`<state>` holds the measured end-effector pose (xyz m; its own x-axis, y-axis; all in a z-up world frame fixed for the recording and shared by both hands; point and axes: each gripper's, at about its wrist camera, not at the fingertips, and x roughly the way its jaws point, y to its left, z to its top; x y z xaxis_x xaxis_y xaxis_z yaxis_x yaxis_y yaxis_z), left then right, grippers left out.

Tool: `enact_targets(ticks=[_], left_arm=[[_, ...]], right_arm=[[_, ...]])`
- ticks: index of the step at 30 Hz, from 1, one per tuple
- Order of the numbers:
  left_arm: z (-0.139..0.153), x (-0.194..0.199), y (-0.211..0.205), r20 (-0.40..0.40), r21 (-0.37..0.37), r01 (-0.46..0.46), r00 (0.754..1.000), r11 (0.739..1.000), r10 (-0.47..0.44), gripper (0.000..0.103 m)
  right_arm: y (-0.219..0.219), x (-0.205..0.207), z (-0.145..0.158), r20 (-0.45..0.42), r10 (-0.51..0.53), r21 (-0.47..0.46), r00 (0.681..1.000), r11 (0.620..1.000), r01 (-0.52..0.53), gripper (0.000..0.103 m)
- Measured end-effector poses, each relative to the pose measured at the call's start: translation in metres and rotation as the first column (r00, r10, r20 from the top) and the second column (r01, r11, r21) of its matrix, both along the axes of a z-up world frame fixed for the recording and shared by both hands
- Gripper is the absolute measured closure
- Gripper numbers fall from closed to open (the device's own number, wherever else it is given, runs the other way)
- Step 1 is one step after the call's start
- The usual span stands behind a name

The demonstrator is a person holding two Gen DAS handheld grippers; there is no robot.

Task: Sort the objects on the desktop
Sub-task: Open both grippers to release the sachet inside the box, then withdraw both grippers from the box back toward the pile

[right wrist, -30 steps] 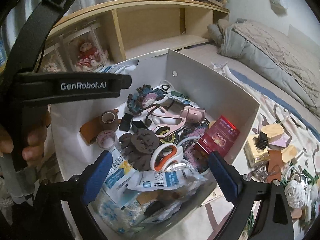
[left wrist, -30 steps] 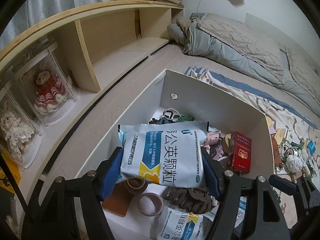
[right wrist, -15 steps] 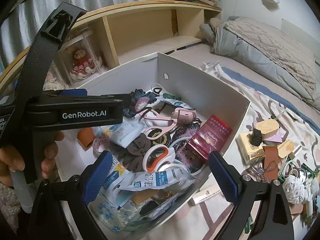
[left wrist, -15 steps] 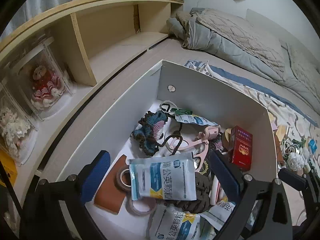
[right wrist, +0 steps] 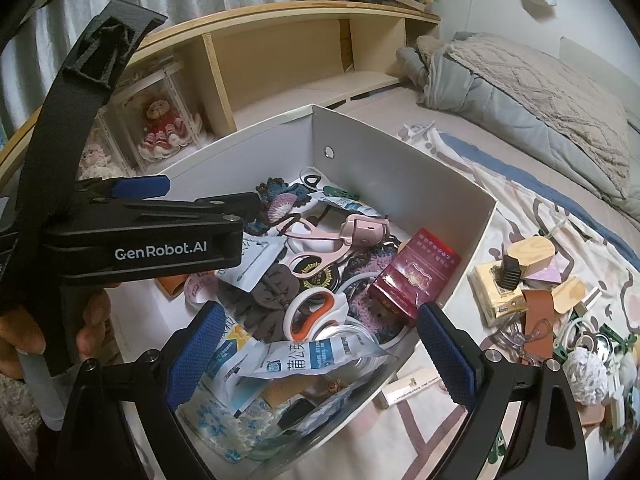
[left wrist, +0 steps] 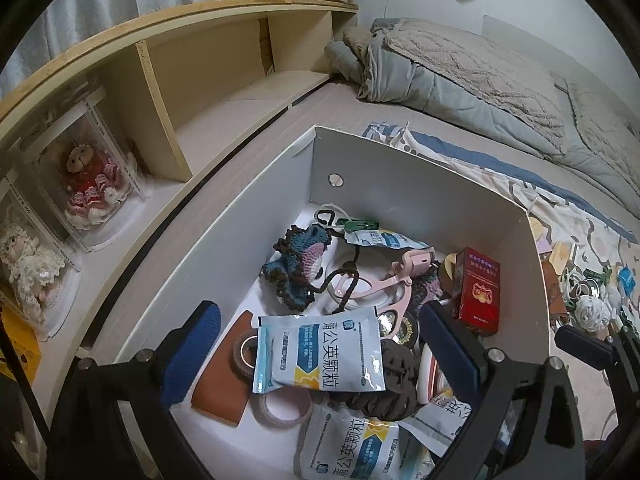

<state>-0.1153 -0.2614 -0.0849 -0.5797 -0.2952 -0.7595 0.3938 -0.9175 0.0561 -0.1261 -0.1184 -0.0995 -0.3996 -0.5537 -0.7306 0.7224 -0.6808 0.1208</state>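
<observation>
A white box (left wrist: 420, 196) on the bed holds several sorted things: a red carton (left wrist: 478, 292), pink scissors (left wrist: 384, 284), a crocheted piece (left wrist: 296, 264), tape rolls and sachets. A blue-and-white sachet (left wrist: 320, 354) lies flat on top of them. My left gripper (left wrist: 320, 356) is open and empty above that sachet. My right gripper (right wrist: 316, 352) is open and empty over the box's near corner (right wrist: 404, 196), above another sachet (right wrist: 316, 356). The left gripper's body (right wrist: 156, 240) shows in the right wrist view.
Loose items lie on the patterned sheet right of the box: wooden pieces (right wrist: 532, 256), a yellow packet (right wrist: 500, 296), a white yarn ball (right wrist: 588, 372), rings and clips. A wooden shelf (left wrist: 224, 92) with boxed dolls (left wrist: 88, 184) runs along the left. A grey quilt (left wrist: 460, 76) lies behind.
My left gripper opened and let go of the blue-and-white sachet, which dropped into the box. The gripper then drew back a little. The right gripper stayed open over the box.
</observation>
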Motion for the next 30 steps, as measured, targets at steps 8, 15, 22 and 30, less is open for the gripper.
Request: enact_targets(ticks=[8, 15, 22, 30], left_arm=[[0.001, 0.002, -0.001, -0.001, 0.005, -0.003, 1.000, 1.000, 0.003, 0.003], [0.008, 0.006, -0.002, -0.026, 0.001, -0.015, 1.000, 1.000, 0.015, 0.003], [0.024, 0.014, -0.001, -0.091, -0.023, -0.018, 0.996, 1.000, 0.016, 0.003], [0.034, 0.020, 0.004, -0.144, -0.042, -0.016, 0.990, 0.999, 0.010, 0.002]], right_arm=[[0.001, 0.000, -0.001, 0.008, 0.004, 0.019, 1.000, 1.000, -0.004, 0.007], [0.005, 0.000, 0.005, -0.014, -0.023, 0.003, 1.000, 1.000, 0.023, 0.007], [0.020, -0.002, 0.023, -0.074, -0.091, -0.060, 0.993, 0.994, 0.087, 0.007], [0.042, -0.008, 0.038, -0.125, -0.182, -0.113, 0.975, 0.979, 0.168, 0.007]])
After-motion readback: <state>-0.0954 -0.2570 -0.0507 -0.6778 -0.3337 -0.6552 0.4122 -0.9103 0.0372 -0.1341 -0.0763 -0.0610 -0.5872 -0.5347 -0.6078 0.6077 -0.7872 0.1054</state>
